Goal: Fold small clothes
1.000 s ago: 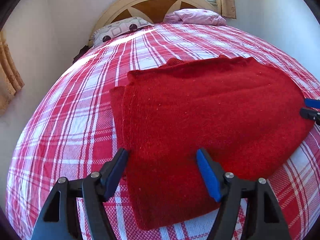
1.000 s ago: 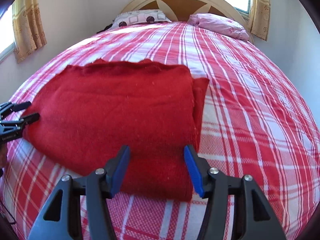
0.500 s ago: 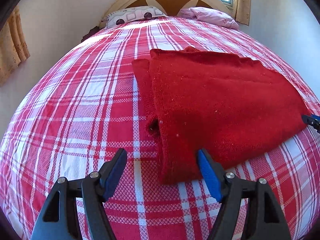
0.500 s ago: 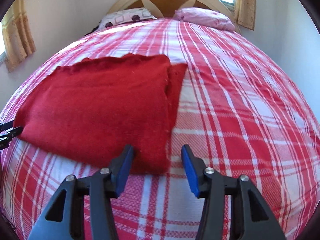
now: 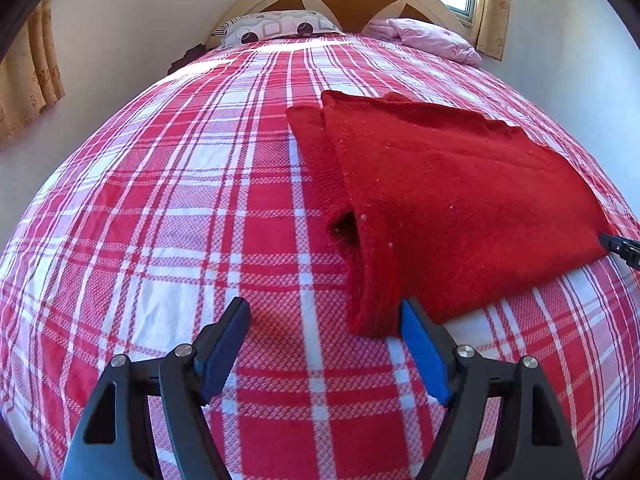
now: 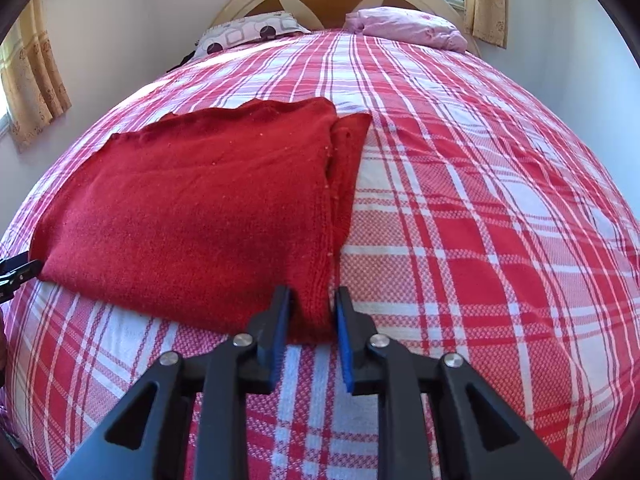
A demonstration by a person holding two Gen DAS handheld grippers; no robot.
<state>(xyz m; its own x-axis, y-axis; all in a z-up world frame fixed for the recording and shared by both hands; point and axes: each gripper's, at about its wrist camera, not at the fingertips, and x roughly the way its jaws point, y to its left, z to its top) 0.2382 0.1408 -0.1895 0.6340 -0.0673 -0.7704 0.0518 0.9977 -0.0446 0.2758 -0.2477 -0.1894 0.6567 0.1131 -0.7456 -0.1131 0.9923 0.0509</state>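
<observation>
The red knitted garment point(image 6: 200, 216), already folded into a thick rectangle, lies flat on the bed covered with a red-and-white plaid sheet point(image 6: 480, 220), toward the foot end and well apart from the pillows at the headboard. That placement likely serves the task: the broad, even bedding gives room to lay the knit out, and the two grippers stand at the garment's two near corners, one on each side, so that the next fold can be lifted evenly.

The right gripper point(image 6: 310, 312) is low at the near right corner of the garment. Its blue-padded fingers point(image 6: 344, 332) stand only narrowly apart, with the doubled edge of the knit between them; the cloth fills the gap, so they appear to be closing on that corner, though whether they press firmly cannot be told.

The left gripper point(image 5: 324, 344) is at the opposite near corner. Its fingers point(image 5: 420, 356) are spread wide and hold nothing: the right-hand finger sits just beside, perhaps touching, the corner of the fold, while the other is over bare sheet. In the left view a narrower under-layer of the garment sticks out beyond the top layer, with a dark opening at its edge, so the stack is not perfectly squared.
</observation>
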